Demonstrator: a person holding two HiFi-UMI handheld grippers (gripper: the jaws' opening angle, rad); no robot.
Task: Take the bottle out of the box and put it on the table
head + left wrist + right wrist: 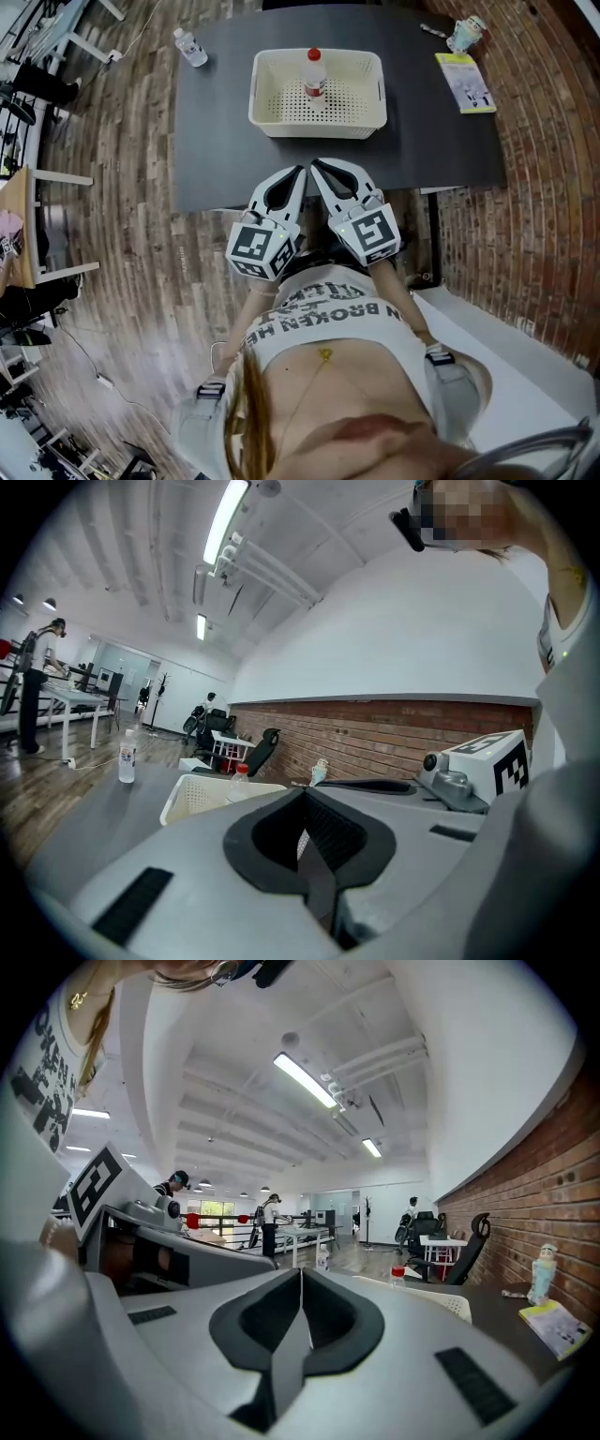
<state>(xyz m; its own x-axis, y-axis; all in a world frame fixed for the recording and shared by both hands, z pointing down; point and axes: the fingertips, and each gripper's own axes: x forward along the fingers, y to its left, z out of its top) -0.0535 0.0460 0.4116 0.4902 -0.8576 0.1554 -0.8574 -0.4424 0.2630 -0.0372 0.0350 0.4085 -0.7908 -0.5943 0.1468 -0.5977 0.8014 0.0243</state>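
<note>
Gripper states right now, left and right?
Left gripper: closed, holding nothing.
Right gripper: closed, holding nothing.

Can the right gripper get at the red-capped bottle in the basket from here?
Probably yes. The bottle stands upright in the open-topped basket, and nothing lies between it and the right gripper. But the jaws are shut, and the basket wall calls for coming in from above.

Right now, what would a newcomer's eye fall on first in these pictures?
A cream basket sits on the dark table, with a red-capped bottle upright inside it. At the table's near edge, the left gripper and right gripper point at it side by side, both shut and empty.
</note>
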